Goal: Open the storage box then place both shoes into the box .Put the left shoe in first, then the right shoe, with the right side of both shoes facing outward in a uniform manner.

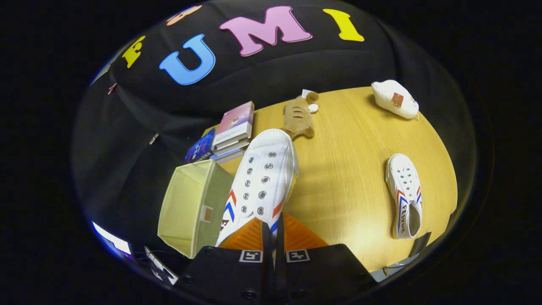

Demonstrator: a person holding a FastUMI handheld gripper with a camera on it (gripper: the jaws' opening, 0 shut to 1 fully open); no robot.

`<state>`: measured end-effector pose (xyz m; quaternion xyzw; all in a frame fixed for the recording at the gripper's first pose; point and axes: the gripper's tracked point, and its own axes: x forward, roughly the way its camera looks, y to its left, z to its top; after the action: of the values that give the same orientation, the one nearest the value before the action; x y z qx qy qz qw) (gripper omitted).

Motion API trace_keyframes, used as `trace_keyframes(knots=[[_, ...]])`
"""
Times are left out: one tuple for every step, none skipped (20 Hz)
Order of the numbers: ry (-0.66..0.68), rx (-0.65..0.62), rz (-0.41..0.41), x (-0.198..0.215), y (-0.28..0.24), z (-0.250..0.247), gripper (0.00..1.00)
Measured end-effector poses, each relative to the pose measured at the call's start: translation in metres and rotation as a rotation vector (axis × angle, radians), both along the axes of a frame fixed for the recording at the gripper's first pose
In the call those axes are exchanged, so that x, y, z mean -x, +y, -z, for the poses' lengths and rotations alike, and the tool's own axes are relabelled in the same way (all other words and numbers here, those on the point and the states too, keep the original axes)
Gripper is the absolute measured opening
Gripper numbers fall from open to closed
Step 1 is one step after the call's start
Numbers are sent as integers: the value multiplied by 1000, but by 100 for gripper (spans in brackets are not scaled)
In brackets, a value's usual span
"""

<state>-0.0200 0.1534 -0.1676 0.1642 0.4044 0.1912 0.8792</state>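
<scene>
Between tongs (272, 237): white shoe (262, 182) clamped, heel hidden; box (192, 207) alongside.

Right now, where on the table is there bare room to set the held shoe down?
Gripper shut on the held shoe. Bare table lies between it and the second shoe. Crowded by the storage box, books and plush toy.

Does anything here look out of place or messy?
Nothing is spilled or broken. The oddest sight is one white shoe hanging in the air, pinched at its heel end by the claw, beside the green storage box. The other shoe lies alone across the wooden table.
</scene>
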Motion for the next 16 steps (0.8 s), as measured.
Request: trace_keyframes(knots=[[-15, -16, -2, 4, 12, -15, 5], [-20, -40, 2, 8, 26, -28, 5], [-21, -71, 10, 10, 40, -41, 5], [-18, -101, 12, 13, 55, -52, 5], [-16, -131, 12, 14, 70, -61, 5], [-13, -155, 10, 15, 84, -68, 5], [-13, -169, 2, 16, 100, -74, 5], [-17, -173, -9, 17, 113, -77, 5], [-14, -168, -16, 16, 126, -76, 5], [-9, -165, -28, 16, 142, -76, 5], [-3, -162, -34, 18, 157, -74, 5], [11, -163, -37, 20, 172, -71, 5], [24, -160, -43, 22, 186, -66, 5], [38, -153, -50, 24, 200, -59, 5], [53, -137, -56, 25, 212, -50, 5], [70, -121, -59, 27, 220, -39, 5]])
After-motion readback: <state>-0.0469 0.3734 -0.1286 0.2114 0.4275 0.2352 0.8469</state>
